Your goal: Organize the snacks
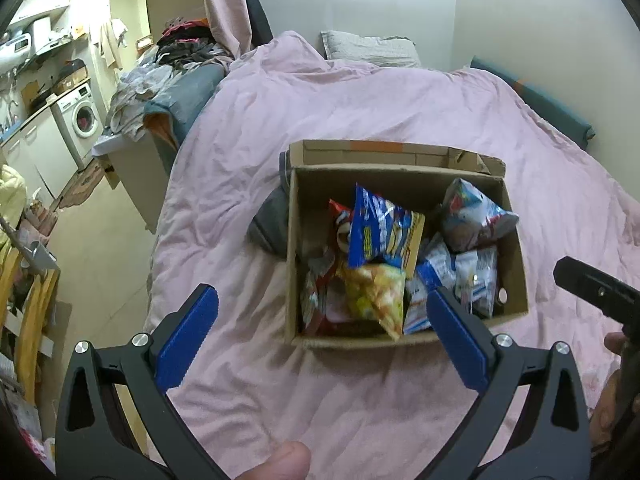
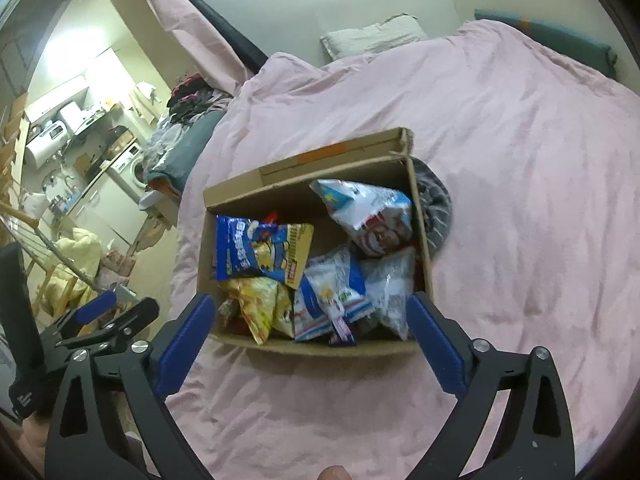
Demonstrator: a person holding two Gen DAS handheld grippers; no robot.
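An open cardboard box (image 1: 294,240) (image 2: 204,248) sits on a pink duvet and holds several snack bags. A blue bag (image 1: 380,232) (image 2: 260,250) lies on top, a yellow one (image 1: 372,298) (image 2: 256,300) below it, white-blue bags (image 1: 472,216) (image 2: 368,212) to the right. My left gripper (image 1: 322,312) hovers open over the box's near edge, nothing between its blue pads. My right gripper (image 2: 312,318) also stands open and empty over the near edge. In the left wrist view the right gripper's black finger (image 1: 596,286) shows at the right edge.
The pink duvet (image 1: 360,100) (image 2: 520,140) spreads all around the box. A grey cloth (image 1: 270,216) (image 2: 436,204) lies against one side of the box. A pillow (image 1: 368,46) rests at the head. To the left is the bed edge, floor, a washing machine (image 1: 82,114) and cluttered furniture.
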